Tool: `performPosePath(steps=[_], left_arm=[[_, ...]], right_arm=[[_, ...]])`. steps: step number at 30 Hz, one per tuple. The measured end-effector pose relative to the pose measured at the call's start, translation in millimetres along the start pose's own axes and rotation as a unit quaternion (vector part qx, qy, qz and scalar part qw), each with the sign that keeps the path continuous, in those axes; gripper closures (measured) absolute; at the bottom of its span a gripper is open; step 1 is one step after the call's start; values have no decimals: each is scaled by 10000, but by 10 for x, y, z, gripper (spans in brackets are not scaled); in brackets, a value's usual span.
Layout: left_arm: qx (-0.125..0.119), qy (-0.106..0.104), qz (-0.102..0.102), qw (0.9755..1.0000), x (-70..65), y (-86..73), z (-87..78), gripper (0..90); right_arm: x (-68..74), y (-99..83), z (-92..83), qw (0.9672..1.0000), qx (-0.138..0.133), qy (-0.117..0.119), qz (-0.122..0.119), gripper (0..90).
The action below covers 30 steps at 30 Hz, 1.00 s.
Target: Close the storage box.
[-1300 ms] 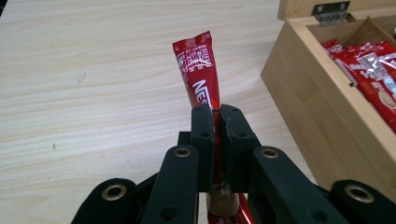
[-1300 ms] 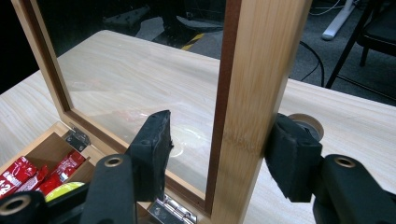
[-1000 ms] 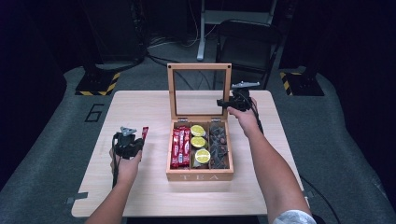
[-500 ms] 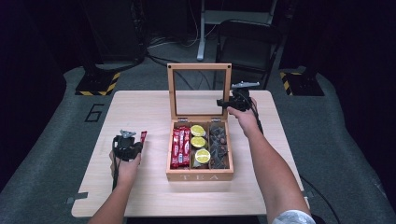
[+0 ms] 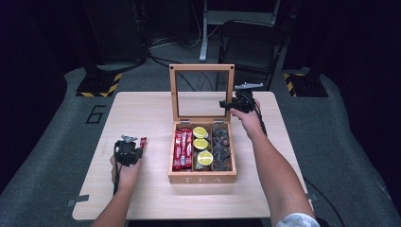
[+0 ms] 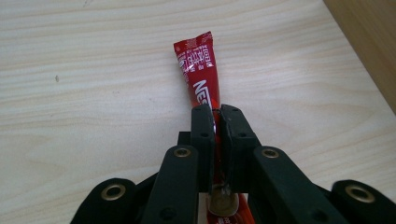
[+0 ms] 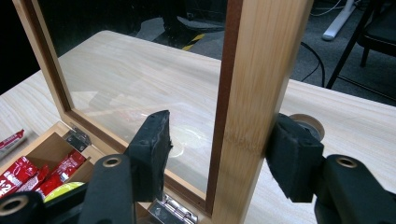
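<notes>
An open wooden tea box stands mid-table, its glass lid upright. My right gripper grips the lid's right rail: in the right gripper view one pad lies on the glass side and the other against the back of the rail, so the right gripper is shut on it. Left of the box, my left gripper is shut on one end of a red sachet. In the left gripper view, the red sachet lies flat on the table beyond the closed left gripper.
The box holds red sachets on the left, yellow-green packets in the middle and dark packets on the right. A black chair stands behind the table. Bare wood lies at the table's far left.
My left gripper and the red sachet have slipped a little toward the near edge. The right gripper and the lid have stayed put.
</notes>
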<state>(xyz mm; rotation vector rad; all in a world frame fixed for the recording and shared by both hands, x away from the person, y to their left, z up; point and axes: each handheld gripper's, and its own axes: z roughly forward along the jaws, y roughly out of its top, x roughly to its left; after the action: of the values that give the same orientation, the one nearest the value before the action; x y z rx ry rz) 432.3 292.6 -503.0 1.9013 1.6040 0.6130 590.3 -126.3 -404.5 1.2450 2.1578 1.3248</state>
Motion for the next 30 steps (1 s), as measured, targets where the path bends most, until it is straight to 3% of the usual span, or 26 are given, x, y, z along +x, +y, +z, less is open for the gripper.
performPosePath(steps=[10, 13, 19, 23, 27, 28, 30], left_arm=[[4, -29, -36, 10000, 44, -50, 21, 821], [59, -124, -34, 9999, 47, -55, 23, 765], [-7, 24, -9, 10000, 40, -57, 29, 684], [-89, -23, -147, 9998, 67, -50, 3, 613], [-274, -42, -269, 9993, 88, -35, -35, 597], [-217, -26, -184, 9996, 104, -27, -48, 598], [-235, -28, -203, 9995, 114, -12, -70, 598]], right_arm=[[-2, -3, 5, 10000, -8, 3, 5, 427], [4, -2, 2, 10000, 5, -10, 29, 425], [5, -1, -2, 10000, 8, 0, 19, 424], [0, -2, -3, 10000, 2, 1, -18, 424], [0, -2, -2, 10000, 3, -1, -15, 424], [5, -1, -2, 10000, 8, -4, 16, 424], [7, -1, -3, 10000, 14, -10, 17, 424]])
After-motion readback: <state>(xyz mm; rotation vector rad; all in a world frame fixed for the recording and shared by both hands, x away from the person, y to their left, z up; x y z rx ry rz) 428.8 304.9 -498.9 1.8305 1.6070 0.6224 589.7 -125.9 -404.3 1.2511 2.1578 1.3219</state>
